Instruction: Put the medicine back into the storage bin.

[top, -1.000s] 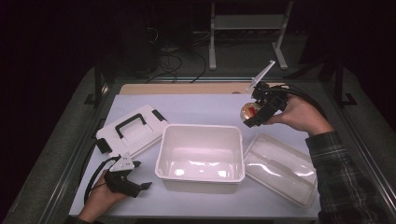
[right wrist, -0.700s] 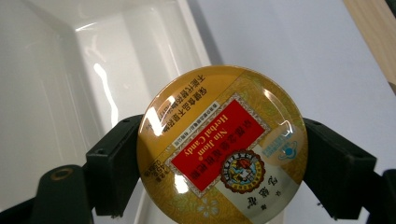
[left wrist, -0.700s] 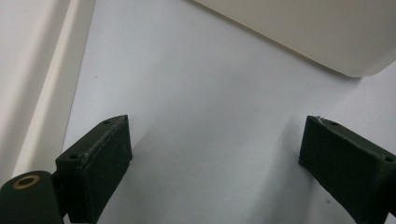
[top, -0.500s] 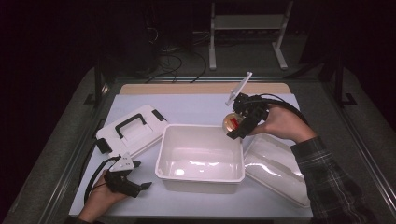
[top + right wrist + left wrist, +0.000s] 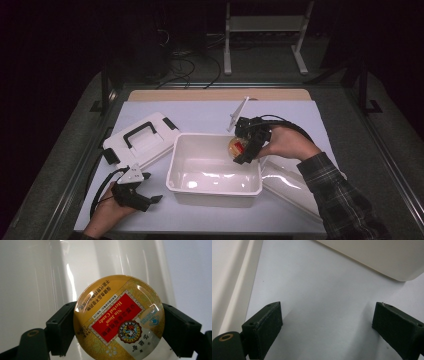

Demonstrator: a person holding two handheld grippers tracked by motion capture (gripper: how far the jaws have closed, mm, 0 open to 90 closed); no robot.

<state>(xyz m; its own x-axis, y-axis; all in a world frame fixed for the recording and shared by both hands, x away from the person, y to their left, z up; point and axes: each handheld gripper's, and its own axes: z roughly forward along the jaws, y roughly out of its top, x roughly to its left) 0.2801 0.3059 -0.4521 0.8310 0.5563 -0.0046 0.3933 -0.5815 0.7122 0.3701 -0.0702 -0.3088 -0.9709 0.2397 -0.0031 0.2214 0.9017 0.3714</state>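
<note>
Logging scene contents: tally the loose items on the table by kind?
Tub: 1
Lids: 2, one with a black handle, one clear
Candy tin: 1, clamped in the right gripper over the tub
Total: 4

Left gripper lying low at the near left in the high view, jaws standing wide apart, hand cupping it from behind. Right gripper tilting downward, jaws clamping, plaid-sleeved forearm reaching in from the right.

Gold-and-red candy tin, white bin.
</note>
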